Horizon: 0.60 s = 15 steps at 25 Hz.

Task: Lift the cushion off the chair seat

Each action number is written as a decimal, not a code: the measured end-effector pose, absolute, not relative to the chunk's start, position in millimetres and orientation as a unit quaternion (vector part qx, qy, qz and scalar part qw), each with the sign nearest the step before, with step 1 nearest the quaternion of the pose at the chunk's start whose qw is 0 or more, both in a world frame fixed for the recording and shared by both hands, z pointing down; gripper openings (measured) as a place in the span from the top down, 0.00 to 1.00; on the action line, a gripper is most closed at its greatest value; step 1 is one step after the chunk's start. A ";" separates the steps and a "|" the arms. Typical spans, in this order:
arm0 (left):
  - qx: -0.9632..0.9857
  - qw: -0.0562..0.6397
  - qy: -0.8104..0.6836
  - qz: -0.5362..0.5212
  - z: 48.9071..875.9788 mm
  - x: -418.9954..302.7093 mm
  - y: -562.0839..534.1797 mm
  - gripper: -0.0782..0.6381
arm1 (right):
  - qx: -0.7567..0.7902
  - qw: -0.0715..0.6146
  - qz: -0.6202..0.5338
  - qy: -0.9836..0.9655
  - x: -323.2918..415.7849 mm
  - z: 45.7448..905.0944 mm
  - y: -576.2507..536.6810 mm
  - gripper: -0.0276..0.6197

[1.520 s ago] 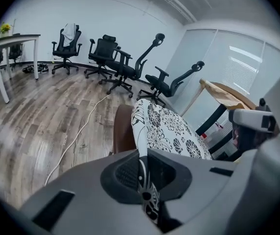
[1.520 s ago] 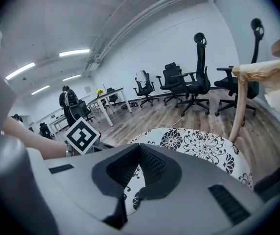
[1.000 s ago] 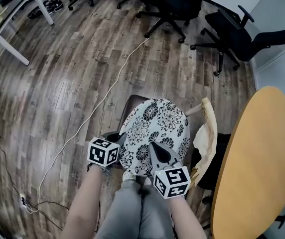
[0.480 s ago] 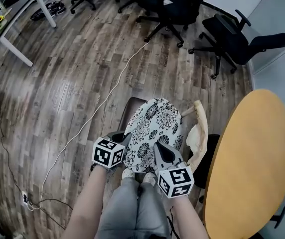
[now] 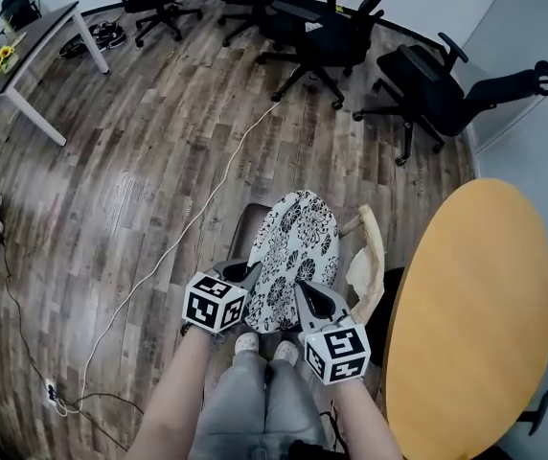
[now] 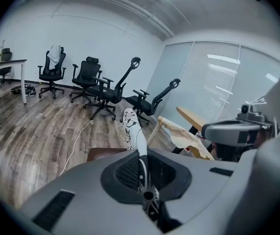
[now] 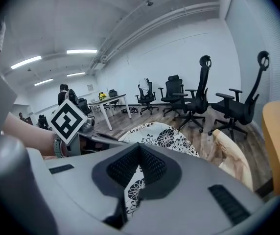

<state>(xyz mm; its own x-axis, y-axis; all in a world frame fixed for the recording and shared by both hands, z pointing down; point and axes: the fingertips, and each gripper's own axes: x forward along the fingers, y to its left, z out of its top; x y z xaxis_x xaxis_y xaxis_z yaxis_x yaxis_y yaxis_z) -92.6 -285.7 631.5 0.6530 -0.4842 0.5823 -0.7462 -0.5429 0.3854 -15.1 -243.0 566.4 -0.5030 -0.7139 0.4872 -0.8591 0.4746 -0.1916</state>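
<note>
Two grips to mind: with left tongs (image 5: pixel 243 274) and right tongs (image 5: pixel 305 292) each clenched on the near edge of the flowered cushion (image 5: pixel 295 247), tilted up above the brown chair seat (image 5: pixel 246 226), raise both sides at one even pace. Pinch firmly against any slip of the soft rim, and steer the far edge clear of the wooden chair back (image 5: pixel 371 242) on the right.

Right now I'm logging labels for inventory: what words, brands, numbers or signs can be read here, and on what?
No readable text anywhere.
The left gripper and right gripper bear only square coded markers, no letters.
The round black-and-white floral cushion shows only flowers.
</note>
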 end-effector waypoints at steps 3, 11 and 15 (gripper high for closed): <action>0.860 0.303 -0.356 0.203 610.5 -86.9 -285.8 0.87 | 0.470 0.169 0.206 -0.842 -14.7 552.9 -243.2 0.92; 0.874 0.277 -0.355 0.181 559.8 -74.7 -291.1 0.87 | 0.459 0.177 0.171 -0.854 -19.7 523.6 -246.8 0.92; 0.879 0.256 -0.360 0.179 534.7 -64.3 -288.9 0.87 | 0.465 0.168 0.159 -0.855 -11.2 498.2 -255.4 0.92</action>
